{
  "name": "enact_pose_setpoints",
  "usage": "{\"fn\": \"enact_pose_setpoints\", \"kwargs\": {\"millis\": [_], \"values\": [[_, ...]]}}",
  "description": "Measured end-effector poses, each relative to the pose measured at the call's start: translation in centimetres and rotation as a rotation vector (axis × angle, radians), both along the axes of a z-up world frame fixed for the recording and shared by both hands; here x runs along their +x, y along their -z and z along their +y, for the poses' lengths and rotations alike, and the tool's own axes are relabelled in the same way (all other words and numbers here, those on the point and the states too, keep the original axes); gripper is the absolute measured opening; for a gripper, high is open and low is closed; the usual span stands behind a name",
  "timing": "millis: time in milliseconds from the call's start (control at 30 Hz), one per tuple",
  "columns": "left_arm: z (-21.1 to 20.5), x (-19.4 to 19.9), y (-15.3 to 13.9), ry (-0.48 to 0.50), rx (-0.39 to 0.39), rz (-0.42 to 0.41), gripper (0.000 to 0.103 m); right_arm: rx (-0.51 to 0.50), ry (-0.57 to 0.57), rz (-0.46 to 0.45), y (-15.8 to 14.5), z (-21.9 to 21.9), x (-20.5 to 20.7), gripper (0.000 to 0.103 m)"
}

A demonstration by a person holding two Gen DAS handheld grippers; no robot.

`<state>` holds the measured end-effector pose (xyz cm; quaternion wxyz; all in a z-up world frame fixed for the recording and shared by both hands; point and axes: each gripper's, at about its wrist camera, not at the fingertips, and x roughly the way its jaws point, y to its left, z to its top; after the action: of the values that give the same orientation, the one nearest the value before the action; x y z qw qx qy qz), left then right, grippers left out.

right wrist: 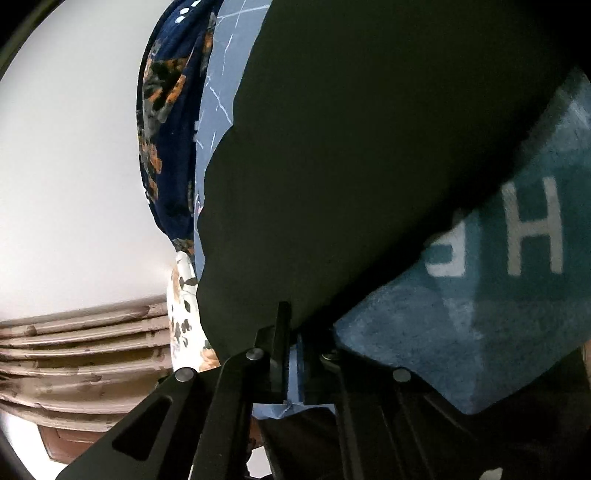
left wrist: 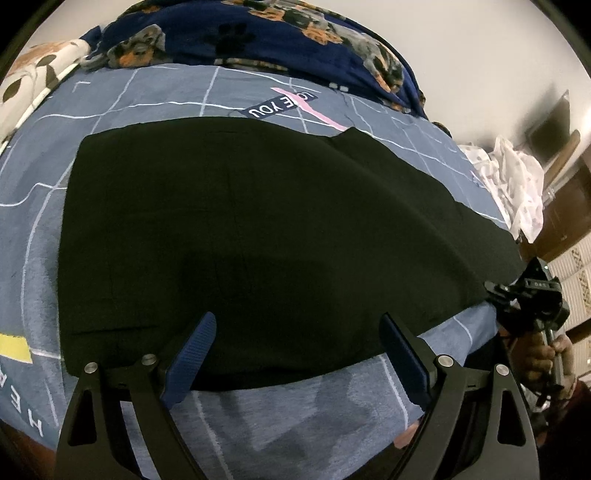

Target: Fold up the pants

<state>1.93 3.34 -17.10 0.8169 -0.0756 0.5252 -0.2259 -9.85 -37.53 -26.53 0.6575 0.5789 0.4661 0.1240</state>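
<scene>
The black fabric pants lie spread flat across the blue-grey bedsheet with white grid lines on the bed. The left tongs hover spread wide over the near edge of the pants, blue ribbed pads apart and gripping nothing. The right tongs are pinched narrow on a corner of the pants at the bed's edge; in the left view they appear at the far right end of the garment. A navy dog-print fleece blanket is bunched beyond the pants.
</scene>
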Motion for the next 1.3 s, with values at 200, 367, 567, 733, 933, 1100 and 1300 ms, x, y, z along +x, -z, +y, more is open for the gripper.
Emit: {"fn": "enact_pose_setpoints", "kwargs": {"millis": [200, 367, 567, 733, 933, 1100, 1300], "values": [[0.1, 0.0, 0.0, 0.004, 0.015, -0.003, 0.09, -0.001, -0.004, -0.015, -0.2, -0.1, 0.2, 0.004], [0.8, 0.0, -0.1, -0.016, 0.039, -0.008, 0.09, 0.012, 0.004, -0.003, 0.4, -0.2, 0.0, 0.0], [1.5, -0.3, -0.3, -0.028, 0.055, -0.012, 0.09, 0.05, 0.01, 0.007, 0.7, -0.3, -0.1, 0.0], [1.1, -0.7, -0.4, 0.0, 0.127, -0.031, 0.086, 0.076, 0.009, 0.02, 0.8, -0.3, -0.2, 0.001], [1.0, -0.9, -0.7, 0.017, 0.176, -0.045, 0.086, 0.116, 0.009, 0.044, 1.3, -0.6, -0.2, 0.002], [1.8, -1.5, -3.5, -0.027, 0.208, -0.146, 0.086, 0.121, 0.009, 0.047, 1.4, -0.6, -0.2, 0.002], [1.0, -0.4, -5.4, -0.046, 0.072, -0.136, 0.086, 0.131, 0.015, 0.058, 1.5, -0.5, -0.3, 0.002]]}}
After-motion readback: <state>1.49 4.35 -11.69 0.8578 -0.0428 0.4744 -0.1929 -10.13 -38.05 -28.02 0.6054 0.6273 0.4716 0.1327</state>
